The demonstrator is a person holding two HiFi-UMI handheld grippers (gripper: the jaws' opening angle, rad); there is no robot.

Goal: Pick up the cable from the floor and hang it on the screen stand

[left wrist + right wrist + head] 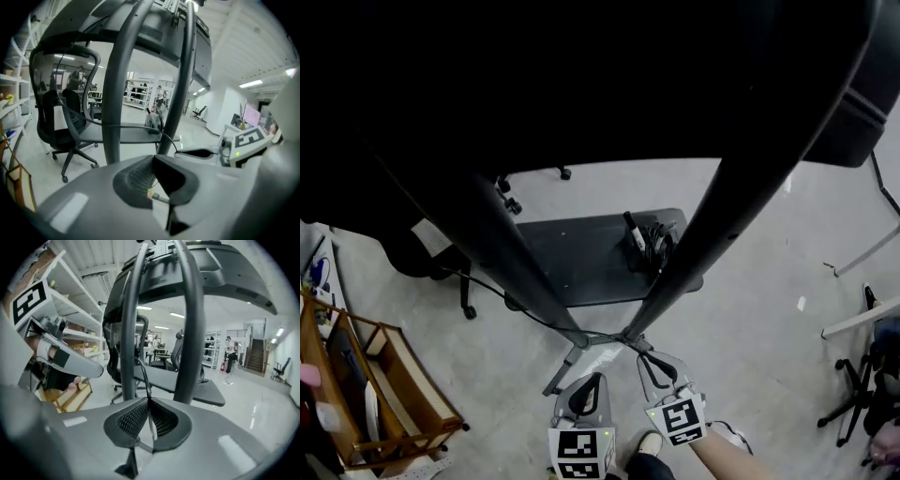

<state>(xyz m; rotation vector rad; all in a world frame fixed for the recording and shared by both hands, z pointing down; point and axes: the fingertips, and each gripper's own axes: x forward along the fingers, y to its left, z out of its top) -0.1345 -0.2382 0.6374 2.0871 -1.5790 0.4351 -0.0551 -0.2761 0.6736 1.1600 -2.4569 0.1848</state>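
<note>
Both grippers were up off the floor at the foot of the screen stand point(508, 251), and the reason looked plain enough: the cable point(145, 380) had to be raised clear before it could be draped on the frame. The right gripper point(148, 401) had its ribbed pads pressed together on the thin black line, which rose straight out of the pinch and curved away over the left-hand post ahead of it. The left gripper point(152, 161) was likewise closed, pads meeting, with a short bit of wire and a small pale fitting showing just beneath the seam, so it seemed to be nipping the cable near its end. From there the line swept out in front of the left gripper, across both posts, and ran off to its right towards the right gripper alongside. Two grips on one slack cord made sense, as I read it, since a span held between them could be steered over a bar instead of dangling. In the head view the rest of the cable trailed away to the left of the pair, low past the stand's base plate point(581, 258) towards the office chair point(63, 112). Nothing was hung on the stand yet.
</note>
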